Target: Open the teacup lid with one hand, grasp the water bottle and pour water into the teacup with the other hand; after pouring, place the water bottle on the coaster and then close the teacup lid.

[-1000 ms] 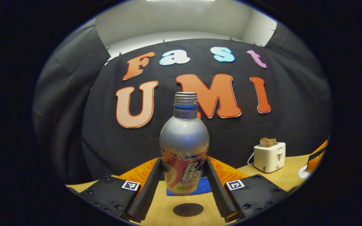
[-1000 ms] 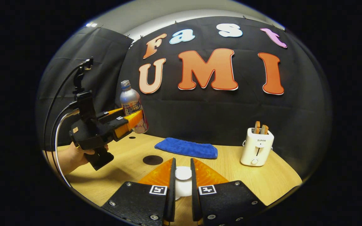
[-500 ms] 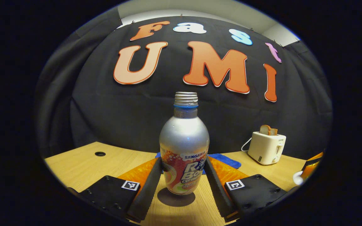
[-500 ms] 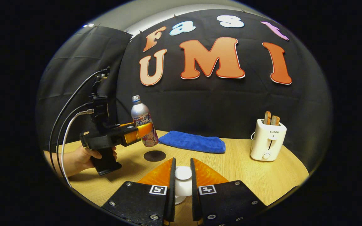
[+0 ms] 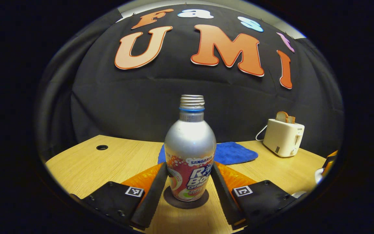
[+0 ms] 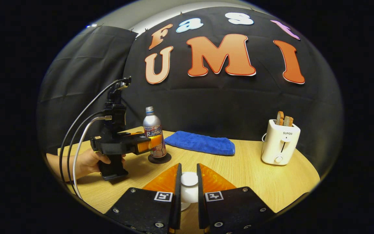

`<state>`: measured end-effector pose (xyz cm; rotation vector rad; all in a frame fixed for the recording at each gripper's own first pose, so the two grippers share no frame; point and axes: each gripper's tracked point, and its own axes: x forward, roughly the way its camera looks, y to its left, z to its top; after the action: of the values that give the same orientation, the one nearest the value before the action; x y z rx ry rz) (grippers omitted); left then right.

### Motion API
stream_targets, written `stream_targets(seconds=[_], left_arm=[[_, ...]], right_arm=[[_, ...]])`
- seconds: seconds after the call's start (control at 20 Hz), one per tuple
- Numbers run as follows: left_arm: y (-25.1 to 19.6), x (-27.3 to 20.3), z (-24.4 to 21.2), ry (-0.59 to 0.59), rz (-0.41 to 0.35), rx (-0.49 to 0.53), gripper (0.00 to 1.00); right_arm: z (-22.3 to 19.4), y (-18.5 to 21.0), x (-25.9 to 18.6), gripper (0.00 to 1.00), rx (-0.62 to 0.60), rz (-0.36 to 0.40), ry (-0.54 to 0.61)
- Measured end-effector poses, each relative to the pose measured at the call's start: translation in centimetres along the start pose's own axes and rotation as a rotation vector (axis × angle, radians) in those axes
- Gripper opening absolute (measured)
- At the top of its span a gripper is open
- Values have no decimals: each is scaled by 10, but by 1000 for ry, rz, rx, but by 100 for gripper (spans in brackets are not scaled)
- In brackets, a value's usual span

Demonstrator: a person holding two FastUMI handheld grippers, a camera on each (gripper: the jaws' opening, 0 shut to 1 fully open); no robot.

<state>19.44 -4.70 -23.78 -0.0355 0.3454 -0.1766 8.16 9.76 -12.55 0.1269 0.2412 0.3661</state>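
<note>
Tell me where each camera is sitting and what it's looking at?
Left gripper view: rides the left gripper, low over the table, facing the booth wall; its own two fingers press the water bottle, upright on the coaster.
Right gripper view: rides the right gripper, facing the wall; its fingers pinch the white lid; a hand holds the left gripper.
Both share the bottle, blue cloth and toaster.

The wooden tabletop (image 6: 245,175) holds a blue cloth (image 6: 200,143), a white toaster (image 6: 279,146), and a dark coaster (image 6: 159,158) under the bottle (image 6: 154,131).
</note>
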Motion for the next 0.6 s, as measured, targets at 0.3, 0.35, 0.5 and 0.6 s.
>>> stream_targets(seconds=[0.3, 0.35, 0.5, 0.6], left_arm=[[1, 3, -14, 44, 0, -1, 88], [-2, 1, -15, 52, -7, 1, 84], [-4, -4, -16, 68, -21, -2, 99], [-1, -8, -13, 59, -15, -3, 99]], right_arm=[[-7, 15, 8, 22, 17, 29, 23], [-9, 16, 9, 22, 16, 35, 28], [-16, 23, 11, 22, 18, 46, 52], [-21, 27, 12, 22, 5, 50, 62]])
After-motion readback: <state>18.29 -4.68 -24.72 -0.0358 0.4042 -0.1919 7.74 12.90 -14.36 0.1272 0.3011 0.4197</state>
